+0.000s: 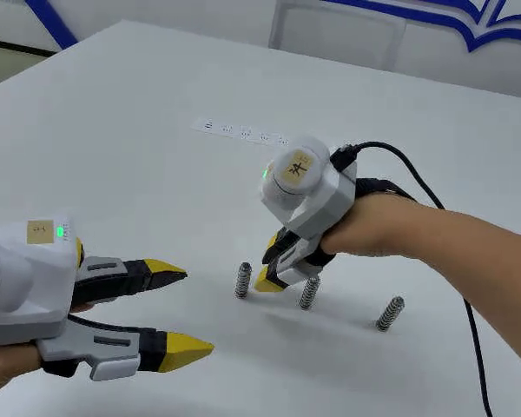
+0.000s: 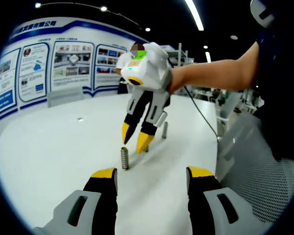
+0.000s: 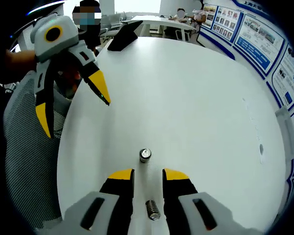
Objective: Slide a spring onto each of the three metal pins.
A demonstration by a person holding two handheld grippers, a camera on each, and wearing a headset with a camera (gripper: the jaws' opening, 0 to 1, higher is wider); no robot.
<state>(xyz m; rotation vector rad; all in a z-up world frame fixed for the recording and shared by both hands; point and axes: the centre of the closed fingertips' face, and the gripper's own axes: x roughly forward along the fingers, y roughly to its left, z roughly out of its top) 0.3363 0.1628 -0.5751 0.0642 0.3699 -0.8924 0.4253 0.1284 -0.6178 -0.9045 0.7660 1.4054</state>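
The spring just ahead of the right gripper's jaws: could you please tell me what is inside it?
Seen from above, the spring has a shiny round metal tip in its centre, likely a pin. The coils cover the shaft below.

My white bench [image 1: 113,130], wall of blue-trimmed poster panels [image 2: 49,63] past its far edge, long strip lights [image 2: 193,14] on the dark ceiling above me, grey mesh [image 2: 264,181] just beside its edge, more white tables [image 3: 161,22] beyond
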